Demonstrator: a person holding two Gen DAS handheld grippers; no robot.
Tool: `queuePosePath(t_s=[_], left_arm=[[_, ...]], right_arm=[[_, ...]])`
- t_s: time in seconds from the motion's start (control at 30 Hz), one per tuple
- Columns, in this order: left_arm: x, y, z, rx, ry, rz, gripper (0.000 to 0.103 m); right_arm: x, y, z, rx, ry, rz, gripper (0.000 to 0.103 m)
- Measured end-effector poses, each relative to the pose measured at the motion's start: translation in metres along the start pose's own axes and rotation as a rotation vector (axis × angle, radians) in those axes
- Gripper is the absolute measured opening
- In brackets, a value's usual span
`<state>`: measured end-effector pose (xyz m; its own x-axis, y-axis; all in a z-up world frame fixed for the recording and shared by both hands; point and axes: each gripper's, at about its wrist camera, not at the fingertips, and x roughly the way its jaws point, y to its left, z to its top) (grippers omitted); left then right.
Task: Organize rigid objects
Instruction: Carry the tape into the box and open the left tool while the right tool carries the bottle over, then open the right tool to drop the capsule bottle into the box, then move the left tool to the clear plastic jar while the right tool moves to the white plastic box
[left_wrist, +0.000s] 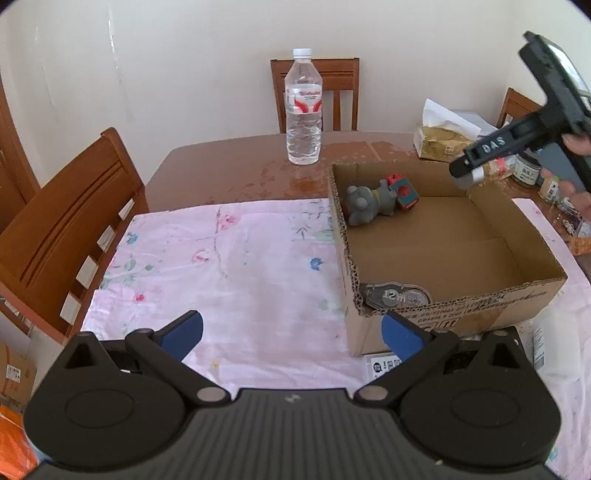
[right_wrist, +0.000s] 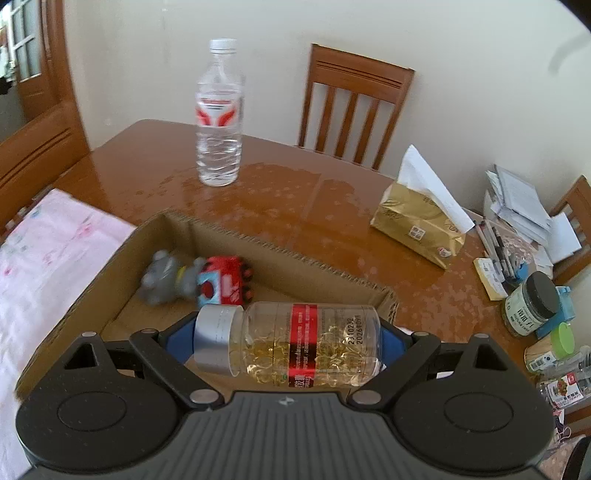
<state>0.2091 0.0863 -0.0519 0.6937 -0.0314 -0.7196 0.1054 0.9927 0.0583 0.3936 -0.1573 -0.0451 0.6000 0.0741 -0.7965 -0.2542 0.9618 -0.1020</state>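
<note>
My left gripper hangs open and empty above the pink floral cloth, just left of the cardboard box. Inside the box lie a grey toy figure, a red and teal toy and a correction tape dispenser in the near corner. My right gripper is shut on a clear capsule bottle with a silver cap and red label, gripped end to end and lying sideways. It hovers over the box's far right corner; the left wrist view shows the right gripper there.
A water bottle stands on the brown table beyond the box. A gold tissue pack, papers, pens and several jars crowd the table's right side. Wooden chairs stand at the left and far sides.
</note>
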Motion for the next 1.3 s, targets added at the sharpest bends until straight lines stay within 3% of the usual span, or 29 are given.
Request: queuePosePath(t_s=[0.1, 0.53, 0.77, 1.03, 1.3], left_arm=[[-0.001, 0.002, -0.002, -0.005, 0.001, 0.007, 0.102], [-0.014, -0.004, -0.004, 0.030, 0.020, 0.002, 0.102], [-0.020, -0.010, -0.027, 0.032, 0.020, 0.013, 0.102], [-0.031, -0.015, -0.060, 0.025, 0.082, -0.018, 0.102], [-0.034, -0.023, -0.072, 0.071, 0.098, -0.068, 0.102]], right_arm=[[0.005, -0.001, 0.006, 0.006, -0.019, -0.034, 0.103], [-0.035, -0.001, -0.006, 0.018, -0.043, -0.032, 0.103], [-0.061, 0.008, -0.059, 0.095, -0.059, -0.026, 0.103], [-0.081, 0.023, -0.139, 0.133, 0.000, -0.022, 0.103], [-0.087, 0.031, -0.188, 0.132, 0.069, -0.031, 0.103]])
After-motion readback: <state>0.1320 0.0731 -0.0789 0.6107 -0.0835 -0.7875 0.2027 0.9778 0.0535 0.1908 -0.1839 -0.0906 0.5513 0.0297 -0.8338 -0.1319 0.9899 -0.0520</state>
